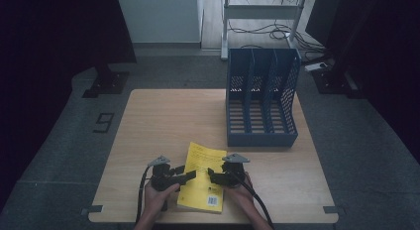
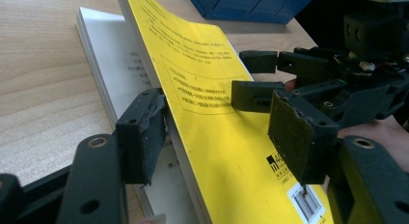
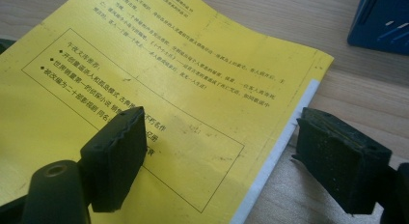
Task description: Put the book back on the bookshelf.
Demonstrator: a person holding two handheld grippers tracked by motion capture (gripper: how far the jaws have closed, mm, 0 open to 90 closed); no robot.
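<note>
Lying flat near the front edge of the wooden table (image 1: pixel 163 116), a yellow book (image 1: pixel 202 178) sits between the two tools, barcode end toward the person. Left tool (image 1: pixel 184 176) comes in at the book's left long edge; in the left gripper view its jaws stand apart, one pad below the lifted yellow cover against the white page block, the other above the cover, not pressed together on it. Cover looks raised off the pages on that side, white printed page exposed beneath. Right tool (image 1: pixel 212 174) reaches over the book's right side; in the right gripper view its jaws are spread wide, one pad over the yellow cover, the other out past the book's edge above bare wood, nothing clamped. Whether either pad touches the cover, cannot tell. Left hand (image 1: pixel 157 196) and right hand (image 1: pixel 236 190) hold the tools from the bottom of the high view, black cables trailing back. Book: thin paperback, matte yellow cover, black printed text with a boxed block, white page edges, slightly curved. Tool pads: black, flat, rectangular, worn rubbery faces. Table: light wood grain, rounded corners. Blue plastic file rack (image 1: pixel 261 98) with perforated sides and three slots stands well apart at the far right of the table.
</note>
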